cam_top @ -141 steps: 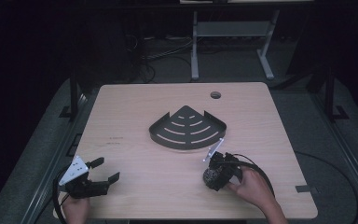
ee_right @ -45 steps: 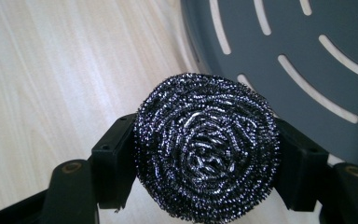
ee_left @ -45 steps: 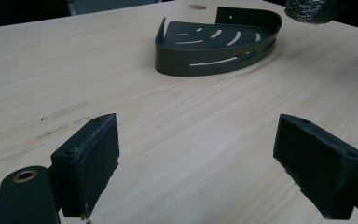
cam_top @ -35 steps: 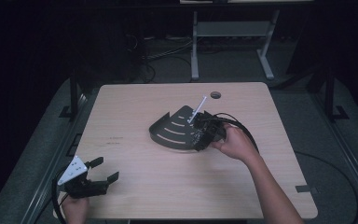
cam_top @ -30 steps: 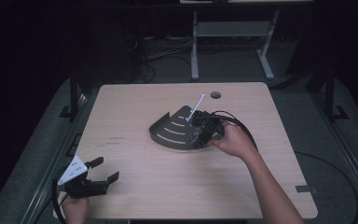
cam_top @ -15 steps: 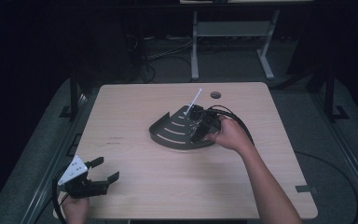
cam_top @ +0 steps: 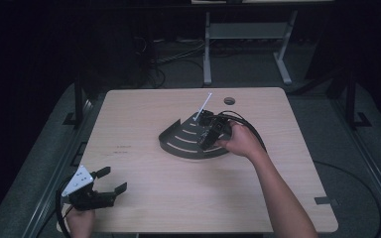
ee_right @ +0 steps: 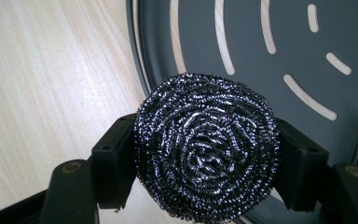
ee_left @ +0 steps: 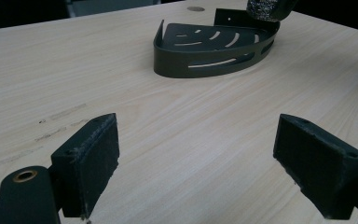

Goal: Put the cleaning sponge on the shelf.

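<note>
A round steel wool scourer (ee_right: pixel 206 147) sits clamped between the pads of my right gripper (ee_right: pixel 206 161), which is shut on it. That gripper (cam_top: pixel 209 135) hangs over the right part of a dark, slotted, fan-shaped corner shelf (cam_top: pixel 183 141) in the middle of the table. In the right gripper view the shelf's slotted floor (ee_right: pixel 270 70) lies just under the scourer. My left gripper (cam_top: pixel 113 180) rests at the table's front left corner, open, with nothing between its pads (ee_left: pixel 88 163). From there the shelf (ee_left: pixel 205 51) lies ahead, with the scourer (ee_left: pixel 265 8) above its right end.
The light wooden table (cam_top: pixel 144 114) has a round cable hole (cam_top: pixel 229 100) near its far edge. A black cable (cam_top: pixel 250 131) loops from the right gripper across the table's right side. A metal frame (cam_top: pixel 243 34) stands on the dark floor behind.
The right hand carried the scourer from the table's front right to the shelf, then edged a little farther over it. The left gripper has kept still.
</note>
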`<state>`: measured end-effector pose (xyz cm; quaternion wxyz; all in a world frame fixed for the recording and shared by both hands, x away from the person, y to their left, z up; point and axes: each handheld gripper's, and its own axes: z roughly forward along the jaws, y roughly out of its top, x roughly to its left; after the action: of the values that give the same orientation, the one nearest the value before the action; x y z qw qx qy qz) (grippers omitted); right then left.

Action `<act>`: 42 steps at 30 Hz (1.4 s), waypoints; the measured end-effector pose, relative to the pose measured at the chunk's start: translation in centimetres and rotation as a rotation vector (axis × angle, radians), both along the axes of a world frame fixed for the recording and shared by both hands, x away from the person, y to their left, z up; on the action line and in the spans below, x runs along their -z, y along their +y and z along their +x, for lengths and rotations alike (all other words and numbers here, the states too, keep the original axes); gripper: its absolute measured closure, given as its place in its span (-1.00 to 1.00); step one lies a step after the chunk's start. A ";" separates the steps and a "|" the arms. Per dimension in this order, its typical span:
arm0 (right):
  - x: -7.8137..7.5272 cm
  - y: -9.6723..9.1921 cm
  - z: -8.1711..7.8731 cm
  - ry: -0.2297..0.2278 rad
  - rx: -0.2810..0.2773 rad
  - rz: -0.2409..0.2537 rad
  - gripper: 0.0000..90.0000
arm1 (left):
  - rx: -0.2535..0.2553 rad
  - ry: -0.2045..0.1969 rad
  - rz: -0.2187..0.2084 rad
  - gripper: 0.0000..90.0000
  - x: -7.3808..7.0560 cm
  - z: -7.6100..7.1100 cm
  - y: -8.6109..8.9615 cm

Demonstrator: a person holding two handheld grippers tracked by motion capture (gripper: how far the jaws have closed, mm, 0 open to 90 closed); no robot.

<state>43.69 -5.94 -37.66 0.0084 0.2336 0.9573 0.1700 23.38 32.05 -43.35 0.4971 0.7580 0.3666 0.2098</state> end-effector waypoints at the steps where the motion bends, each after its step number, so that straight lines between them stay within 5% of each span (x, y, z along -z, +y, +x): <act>1: 0.1 0.0 0.1 0.004 0.000 -0.002 -0.30 | 0.000 -0.001 0.001 -0.70 0.0 0.0 0.0; 20: 1.1 2.3 3.2 0.021 0.018 -0.021 -0.30 | -0.001 0.002 -0.005 -0.70 0.0 0.0 0.2; 42: 3.8 3.1 4.3 0.023 0.039 -0.046 -0.30 | -0.003 0.001 -0.009 -0.70 0.0 0.0 0.2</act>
<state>48.01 -2.84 -41.42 0.0058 0.2540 0.9562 0.1452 23.40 32.30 -43.36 0.4999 0.7553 0.3689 0.2087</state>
